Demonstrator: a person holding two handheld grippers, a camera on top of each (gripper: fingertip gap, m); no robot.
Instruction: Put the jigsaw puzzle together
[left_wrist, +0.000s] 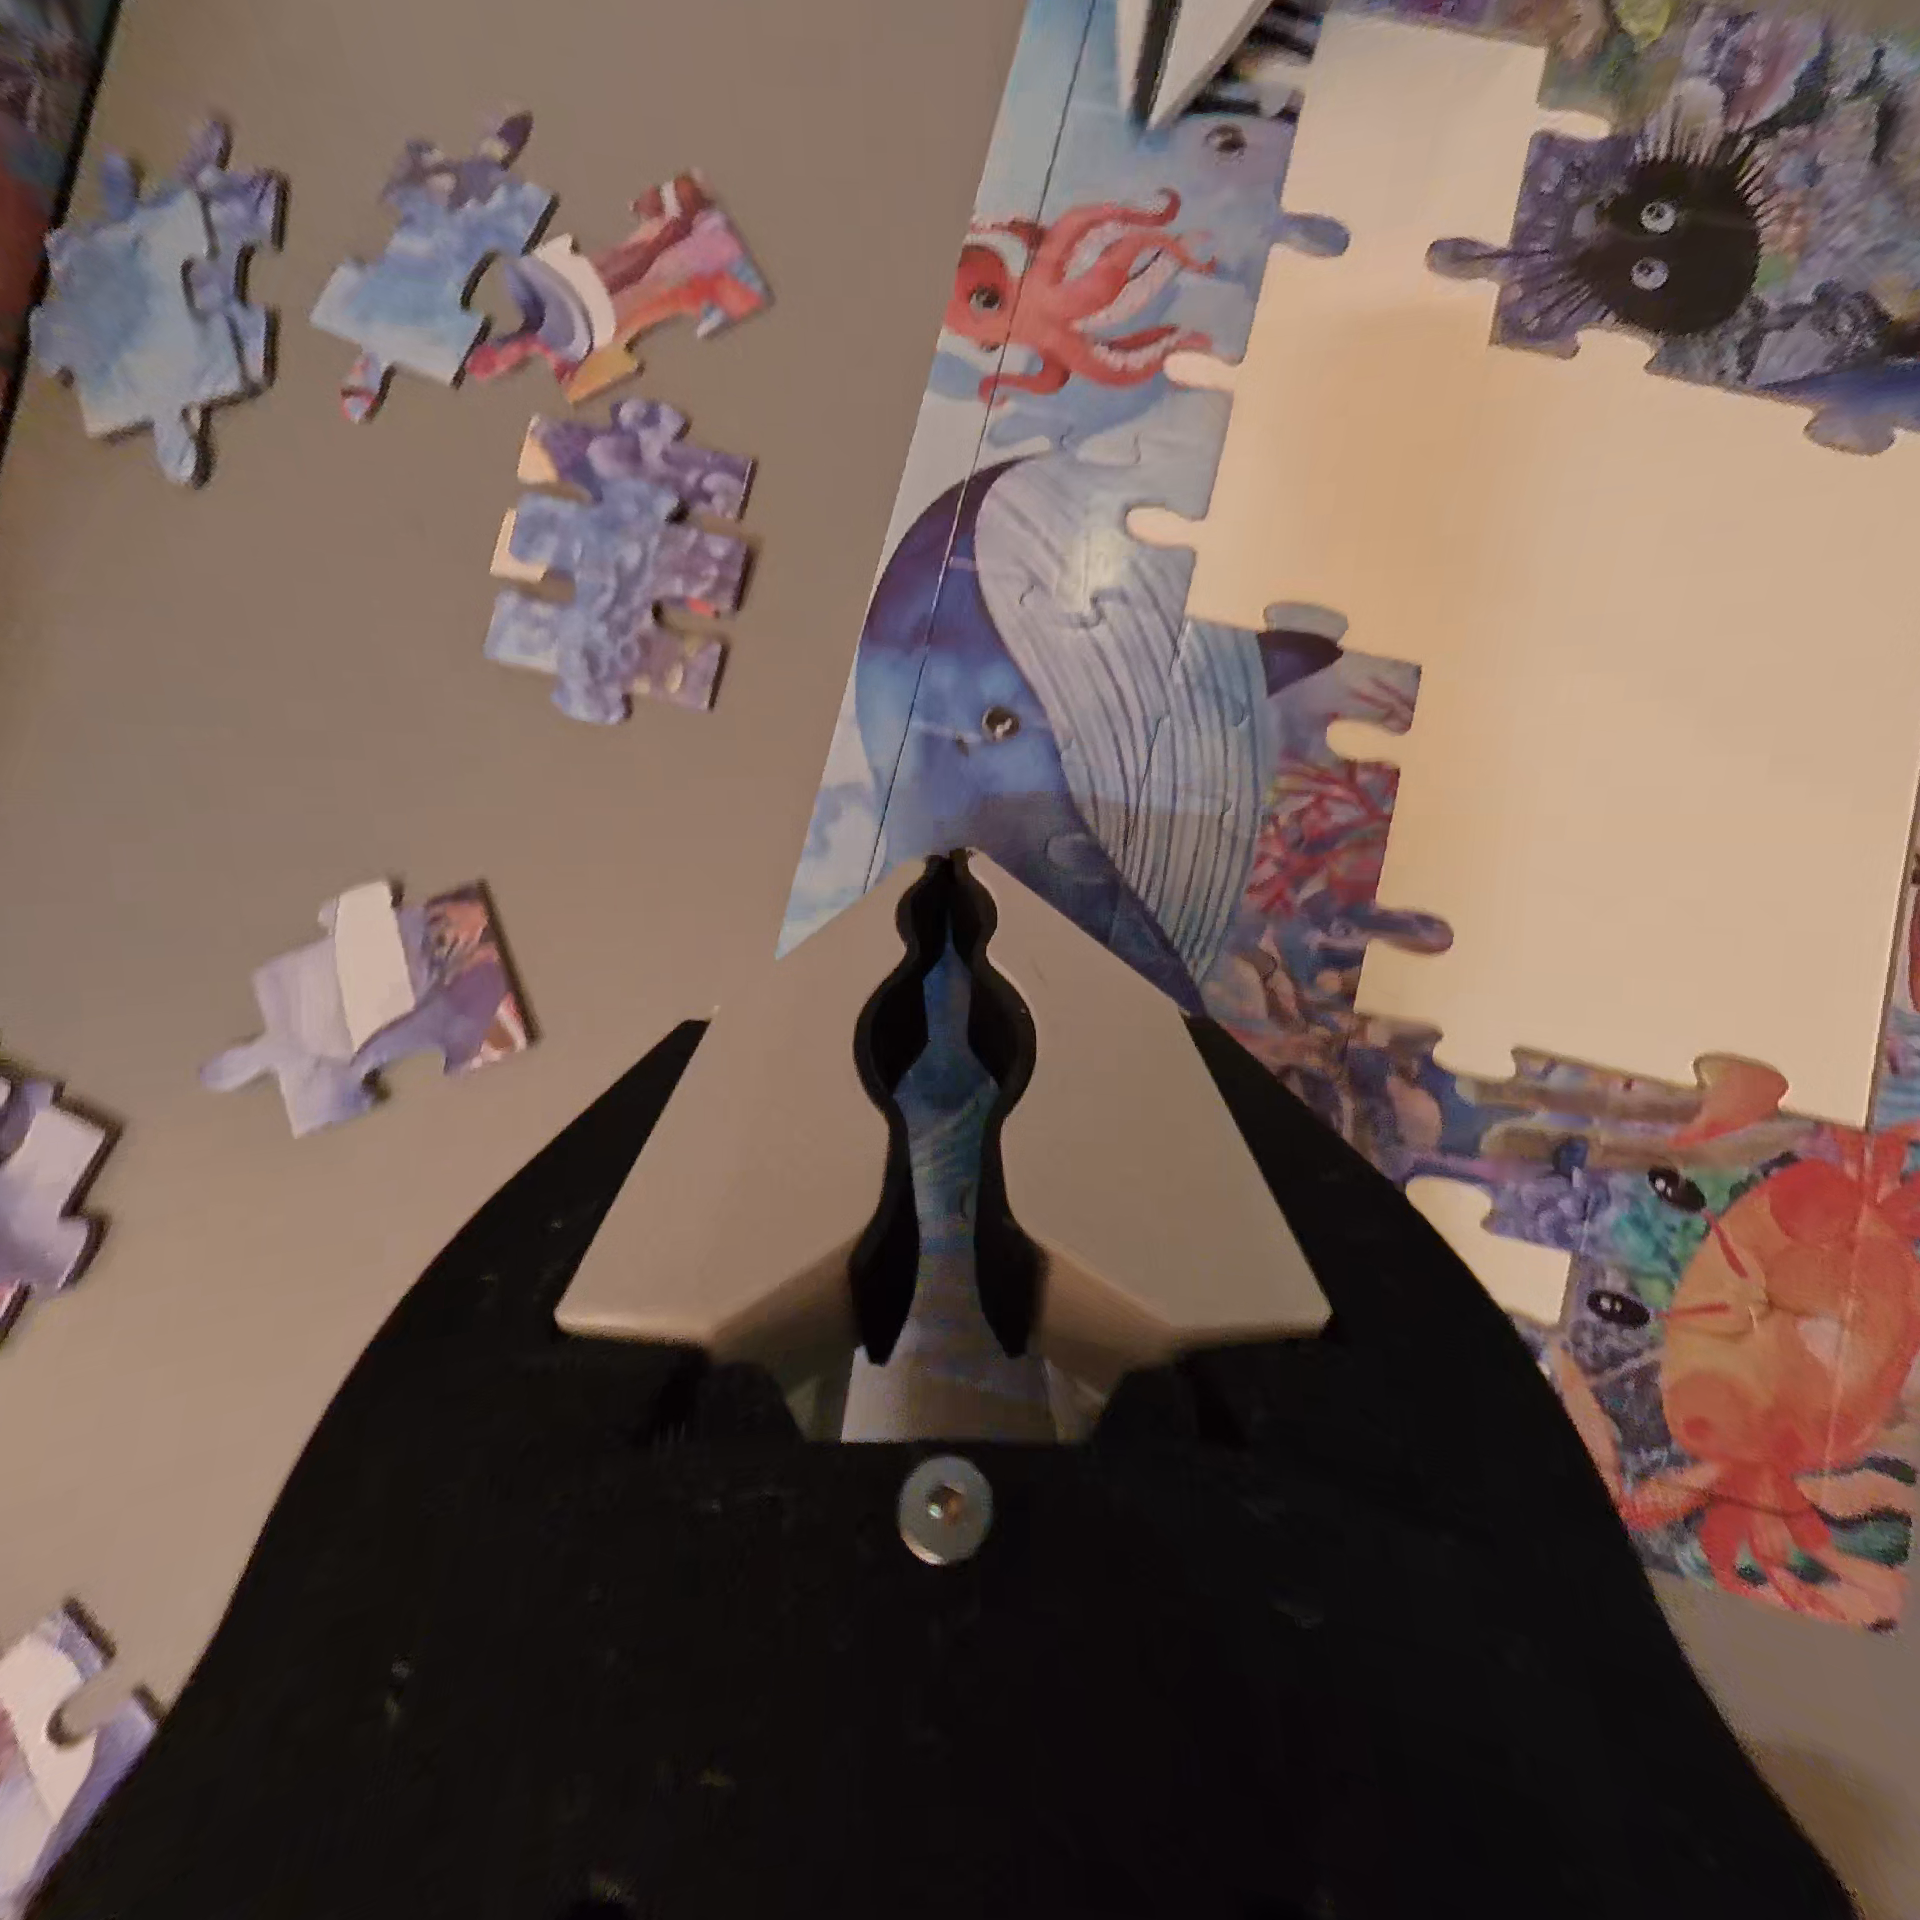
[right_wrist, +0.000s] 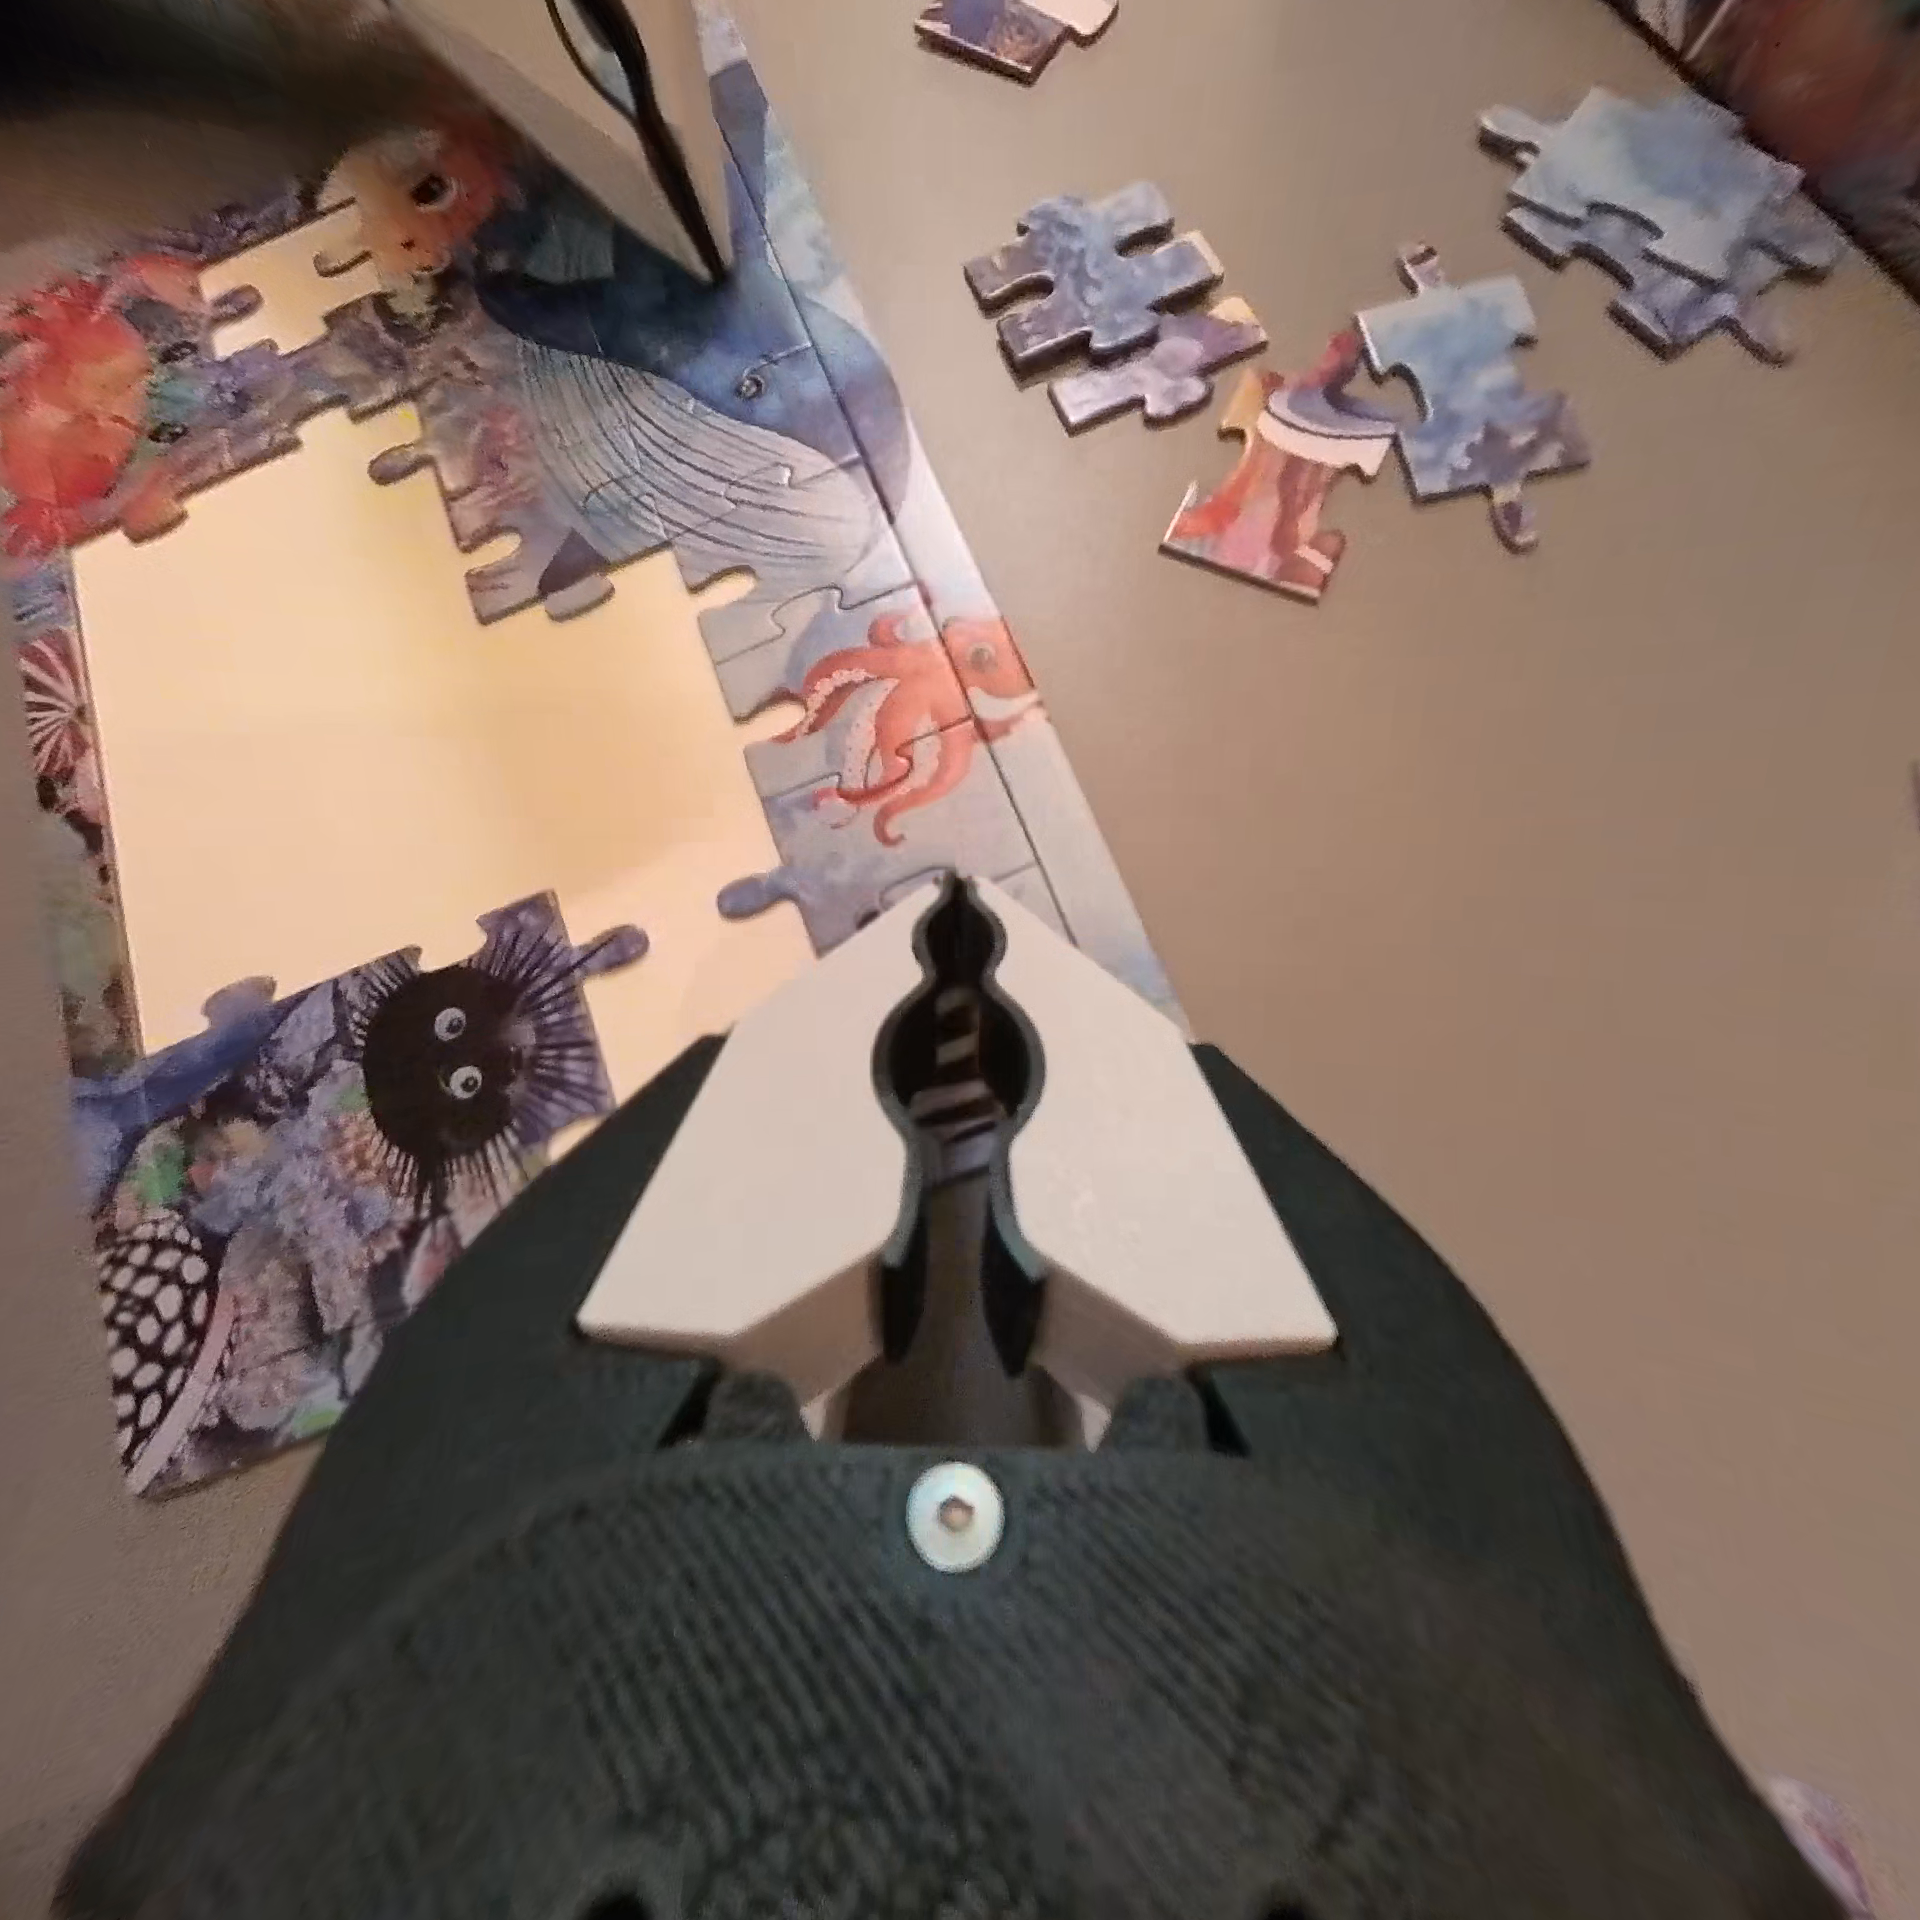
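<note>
Jigsaw puzzle (left_wrist: 1049, 582): partly built frame on the worktop (left_wrist: 623, 852), cream middle unfilled.
Loose pieces (left_wrist: 623, 561): scattered beside the puzzle's whale edge; likely light, stiff, thin, best pinched by an edge.
Left gripper (left_wrist: 951, 857): closed, tips over whale edge.
Right gripper (right_wrist: 958, 883): closed, empty, at octopus edge.

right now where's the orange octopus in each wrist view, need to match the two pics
Left wrist view: the orange octopus sits upper centre, on the assembled strip at the puzzle's left edge.
Right wrist view: the orange octopus sits just above centre, on the strip at the puzzle's right edge.
Shared landmark: the black sea urchin, across the bare puzzle base from it.
</note>
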